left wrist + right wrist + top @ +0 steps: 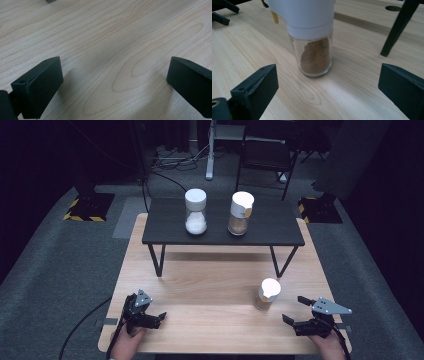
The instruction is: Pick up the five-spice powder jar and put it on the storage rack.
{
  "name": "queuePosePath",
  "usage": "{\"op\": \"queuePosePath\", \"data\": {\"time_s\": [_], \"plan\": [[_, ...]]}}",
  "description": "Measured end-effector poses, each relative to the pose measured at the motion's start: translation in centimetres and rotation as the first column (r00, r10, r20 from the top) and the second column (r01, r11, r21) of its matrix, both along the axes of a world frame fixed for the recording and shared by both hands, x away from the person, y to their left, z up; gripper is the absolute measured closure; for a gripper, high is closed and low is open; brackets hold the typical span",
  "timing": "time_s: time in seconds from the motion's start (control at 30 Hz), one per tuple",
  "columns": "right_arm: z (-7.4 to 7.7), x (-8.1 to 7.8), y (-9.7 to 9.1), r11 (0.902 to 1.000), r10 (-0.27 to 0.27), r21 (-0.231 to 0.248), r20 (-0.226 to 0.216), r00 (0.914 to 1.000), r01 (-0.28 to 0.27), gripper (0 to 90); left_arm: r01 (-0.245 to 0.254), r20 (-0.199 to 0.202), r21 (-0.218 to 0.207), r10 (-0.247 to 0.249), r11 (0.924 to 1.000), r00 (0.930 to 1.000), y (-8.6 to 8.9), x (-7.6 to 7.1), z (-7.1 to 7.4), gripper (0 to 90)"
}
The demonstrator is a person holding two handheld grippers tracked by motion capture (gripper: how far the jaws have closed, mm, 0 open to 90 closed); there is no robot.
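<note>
A small glass jar (pixel 267 294) with a white flip lid and brown powder stands upright on the wooden table (pixel 210 290), front right. My right gripper (pixel 294 309) lies just right of it, open and pointing left at it. In the right gripper view the jar (pixel 314 50) stands a little beyond the wide-apart jaws of the right gripper (pixel 328 82), untouched. My left gripper (pixel 149 308) rests at the front left, open. The left gripper view has that gripper (pixel 115 75) over bare wood with nothing between its jaws.
A low black shelf (pixel 270 232) on thin legs stands across the back of the table. On it are a jar of white powder (pixel 195 212) and a jar of brown powder (pixel 240 213). One shelf leg (pixel 397 27) rises right of the small jar.
</note>
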State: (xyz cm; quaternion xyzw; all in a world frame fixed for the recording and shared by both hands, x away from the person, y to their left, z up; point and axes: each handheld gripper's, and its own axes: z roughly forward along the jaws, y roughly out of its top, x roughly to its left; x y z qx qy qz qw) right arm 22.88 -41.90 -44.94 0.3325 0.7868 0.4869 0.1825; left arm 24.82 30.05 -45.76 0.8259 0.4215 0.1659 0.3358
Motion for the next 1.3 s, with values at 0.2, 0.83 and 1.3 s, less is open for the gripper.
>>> {"op": "queuePosePath", "data": {"time_s": [0.2, 0.83, 1.3], "plan": [[0.0, 1.5, 1.3, 0.9992, 0.04, -0.006, 0.0, 0.9992, -0.04, 2.6, 0.0, 0.0, -0.001, 0.0, 1.0, 1.0, 0.0, 0.0, 0.0, 0.5], [-0.4, 5.9, 5.2, 0.9918, 0.127, -0.012, -0.029, 0.9915, -0.128, 3.1, -0.002, 0.0, 0.0, 0.002, 1.0, 1.0, 0.0, 0.0, 0.0, 0.5], [-0.6, 6.4, 5.4, 0.9947, 0.101, -0.016, -0.027, 0.9945, -0.102, 29.0, -0.015, -0.002, 0.0, 0.015, 0.9999, 0.9999, -0.1, -0.1, 0.0, 0.4]]}}
